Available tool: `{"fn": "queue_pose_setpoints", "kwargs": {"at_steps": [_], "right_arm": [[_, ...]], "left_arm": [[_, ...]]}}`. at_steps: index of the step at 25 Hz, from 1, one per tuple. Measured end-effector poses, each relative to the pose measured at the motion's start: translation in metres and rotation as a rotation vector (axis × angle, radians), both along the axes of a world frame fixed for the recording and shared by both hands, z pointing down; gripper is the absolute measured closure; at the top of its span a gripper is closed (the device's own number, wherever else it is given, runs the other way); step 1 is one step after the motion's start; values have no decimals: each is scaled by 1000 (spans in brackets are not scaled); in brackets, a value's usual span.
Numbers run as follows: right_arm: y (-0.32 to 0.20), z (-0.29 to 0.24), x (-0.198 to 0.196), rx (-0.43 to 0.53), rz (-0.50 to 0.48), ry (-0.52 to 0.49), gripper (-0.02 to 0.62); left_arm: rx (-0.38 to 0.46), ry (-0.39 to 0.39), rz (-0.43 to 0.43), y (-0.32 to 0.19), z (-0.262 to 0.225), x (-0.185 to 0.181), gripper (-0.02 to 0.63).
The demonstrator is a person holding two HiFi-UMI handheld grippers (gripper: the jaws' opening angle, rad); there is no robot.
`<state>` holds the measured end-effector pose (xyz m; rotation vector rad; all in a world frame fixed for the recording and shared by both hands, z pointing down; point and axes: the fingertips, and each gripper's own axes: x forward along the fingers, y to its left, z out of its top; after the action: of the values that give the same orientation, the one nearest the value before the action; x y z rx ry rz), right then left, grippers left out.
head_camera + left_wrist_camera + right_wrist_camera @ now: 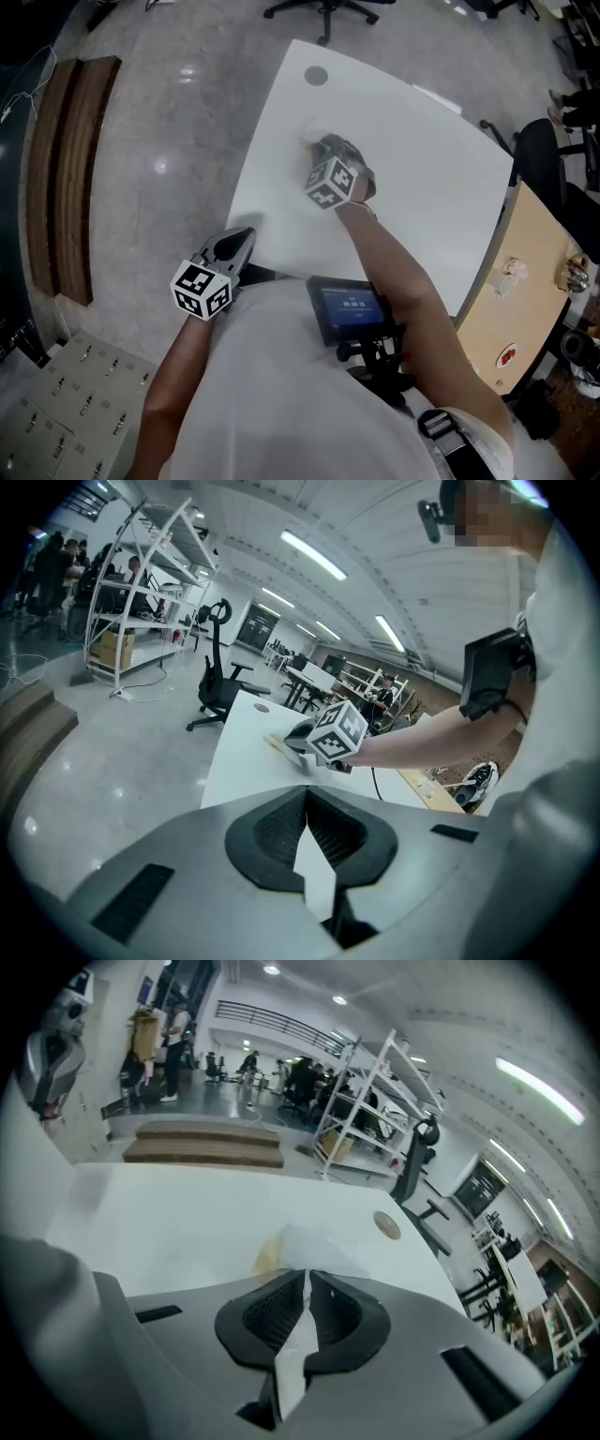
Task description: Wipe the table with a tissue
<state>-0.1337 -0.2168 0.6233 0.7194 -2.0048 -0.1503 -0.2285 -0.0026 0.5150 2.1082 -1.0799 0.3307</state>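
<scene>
Seen from above, a person stands at the near edge of a white table point(422, 187), one claw tool in each hand. The right arm reaches out over the tabletop. The right claw point(323, 145) points down at the surface towards the far left side, and a white tissue point(312, 129) lies crumpled on the table at its tip.

The right gripper view shows the right claw point(306, 1283) pinching the tissue point(309, 1246): a strip runs back between the pressed pads and the rest fans out on the table in front. A yellowish stain point(267, 1258) shows at the tissue's left edge. A round grey cap point(386, 1225) sits in the tabletop further off.

The left claw point(246, 234) hovers at the table's near left corner, well apart from the tissue. Its jaws are pressed together, with nothing seen held. A small screen point(349, 309) is strapped at the person's chest.
</scene>
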Motion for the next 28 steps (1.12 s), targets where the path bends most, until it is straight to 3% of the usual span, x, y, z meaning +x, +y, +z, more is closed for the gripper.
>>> {"fn": "queue_pose_setpoints", "kwargs": {"at_steps": [6,10,14,17,20,25,28], "right_arm": [[72,0,-70,-13,-308,-13,572],[115,1,-77,-76,-444,-66,571],[161,2,-72,-218,-537,-141,571],[189,-8,-71,-334,-538,-269,571],[192,-27,-70,-355,-459,-392,571],[178,-27,-60,-291,-419,-344,571],[160,-36,-51,-304,-309,-439,571]], "left_arm": [[1,-3,-27,6,0,-11,598],[2,-3,-35,9,0,-15,598],[0,-1,-28,13,2,-13,598],[4,-2,-17,14,2,-10,598],[10,-4,-5,13,1,-7,598],[21,-10,12,15,-1,0,598],[32,-8,9,16,-3,0,598]]}}
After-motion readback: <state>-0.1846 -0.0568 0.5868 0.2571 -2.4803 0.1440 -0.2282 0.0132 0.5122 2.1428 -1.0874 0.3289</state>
